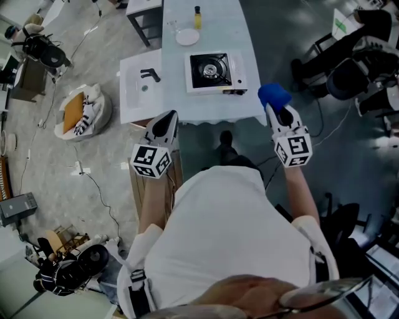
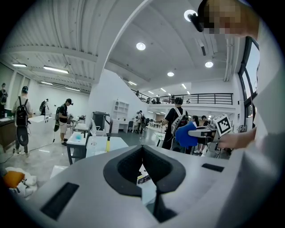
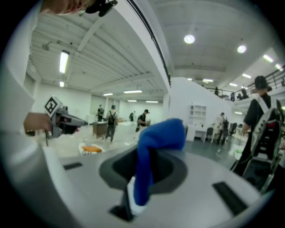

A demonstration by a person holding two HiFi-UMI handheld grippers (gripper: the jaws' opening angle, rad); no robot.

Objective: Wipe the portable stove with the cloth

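Observation:
The portable stove (image 1: 215, 71), white with a black burner, sits on the pale table (image 1: 206, 109) ahead of me. My right gripper (image 1: 278, 112) hovers off the table's front right corner, shut on a blue cloth (image 1: 273, 95). In the right gripper view the cloth (image 3: 158, 136) stands up from between the jaws of that gripper (image 3: 149, 156). My left gripper (image 1: 167, 119) is held below the table's front left corner with nothing in it. In the left gripper view its jaws (image 2: 143, 153) meet at the tips, and the blue cloth (image 2: 185, 135) shows at the right.
A white plate (image 1: 187, 37), a yellow bottle (image 1: 197, 17) and a glass (image 1: 173, 26) stand behind the stove. A lower white side table (image 1: 134, 99) with a black tool (image 1: 150, 75) adjoins on the left. A bag (image 1: 81, 112) lies on the floor; office chairs (image 1: 349, 71) stand at right.

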